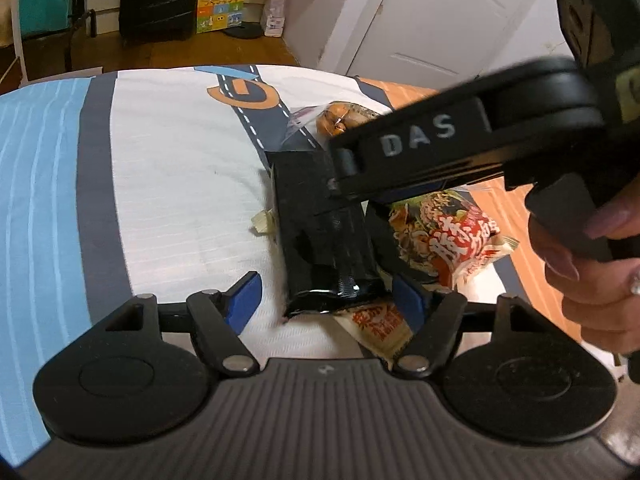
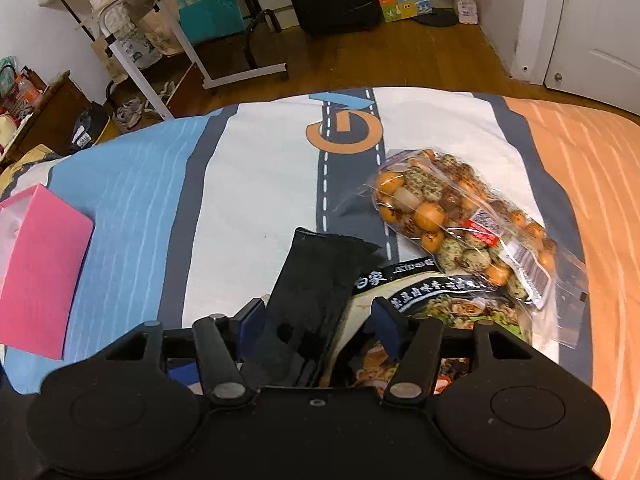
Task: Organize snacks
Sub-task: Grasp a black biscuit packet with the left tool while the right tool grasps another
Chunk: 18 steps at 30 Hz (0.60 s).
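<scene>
A: Two grippers over one bedspread. How much room is there?

B: Plenty toward nine o'clock: bare white and blue cloth out to the bed's edge. In the right wrist view a pink box sits at that side, well apart from the snacks. Toward three o'clock the orange stripe is mostly bare.

A: Where's the black packet?

B: Flat on the cloth at the centre, its long axis running from about eleven to five o'clock in the left wrist view. Its near end overlaps a noodle packet.

A: The tongs?

B: The left gripper stands open astride the packet's near end, pads not pressing. The right gripper is open too, with the packet between its blue pads. A clear bag of round snacks lies at one o'clock.
</scene>
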Each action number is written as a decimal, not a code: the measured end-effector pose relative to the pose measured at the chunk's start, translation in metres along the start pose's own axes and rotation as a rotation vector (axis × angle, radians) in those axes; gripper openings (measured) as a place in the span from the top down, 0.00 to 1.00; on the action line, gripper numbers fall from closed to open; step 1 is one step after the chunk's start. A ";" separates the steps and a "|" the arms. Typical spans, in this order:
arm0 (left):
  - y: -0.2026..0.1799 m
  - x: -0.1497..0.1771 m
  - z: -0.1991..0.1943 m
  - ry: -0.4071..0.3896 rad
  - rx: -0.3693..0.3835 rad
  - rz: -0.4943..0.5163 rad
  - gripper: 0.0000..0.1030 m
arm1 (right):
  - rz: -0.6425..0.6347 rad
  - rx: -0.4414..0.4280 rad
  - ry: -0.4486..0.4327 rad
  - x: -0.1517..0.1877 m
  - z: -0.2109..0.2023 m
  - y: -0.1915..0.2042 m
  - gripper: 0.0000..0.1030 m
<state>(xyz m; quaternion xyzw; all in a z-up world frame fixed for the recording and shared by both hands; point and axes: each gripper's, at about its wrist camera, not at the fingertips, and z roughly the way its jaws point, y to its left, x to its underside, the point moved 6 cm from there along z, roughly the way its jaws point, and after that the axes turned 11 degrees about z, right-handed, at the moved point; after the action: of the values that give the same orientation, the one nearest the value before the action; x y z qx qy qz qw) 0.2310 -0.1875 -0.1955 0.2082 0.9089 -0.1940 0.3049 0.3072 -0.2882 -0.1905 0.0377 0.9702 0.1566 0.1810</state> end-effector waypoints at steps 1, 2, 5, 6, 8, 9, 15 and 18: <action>0.000 -0.001 0.002 -0.005 -0.012 -0.001 0.31 | -0.014 0.006 -0.001 0.001 0.002 0.002 0.36; -0.001 -0.001 0.002 -0.013 -0.020 0.000 0.33 | -0.028 0.013 -0.004 0.001 0.003 0.004 0.34; -0.003 -0.003 0.005 -0.007 0.003 -0.003 0.46 | -0.075 0.053 -0.010 0.004 0.006 0.011 0.31; -0.003 -0.004 0.004 -0.004 0.005 0.000 0.47 | -0.096 0.069 -0.010 0.006 0.008 0.014 0.30; -0.002 -0.004 0.003 -0.003 0.015 -0.001 0.51 | -0.135 0.107 -0.010 0.008 0.011 0.020 0.28; -0.001 -0.004 0.003 0.001 0.017 -0.008 0.52 | -0.155 0.132 -0.010 0.009 0.012 0.023 0.28; 0.008 0.005 -0.002 0.030 0.060 -0.076 0.52 | -0.096 0.118 -0.003 0.013 0.003 0.021 0.53; 0.009 0.009 -0.009 0.037 0.060 -0.077 0.52 | -0.044 0.085 0.013 0.016 -0.002 0.019 0.61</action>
<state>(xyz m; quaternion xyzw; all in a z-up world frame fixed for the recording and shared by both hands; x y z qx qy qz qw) 0.2245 -0.1735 -0.1969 0.1859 0.9153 -0.2290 0.2741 0.2921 -0.2686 -0.1877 0.0229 0.9777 0.1117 0.1764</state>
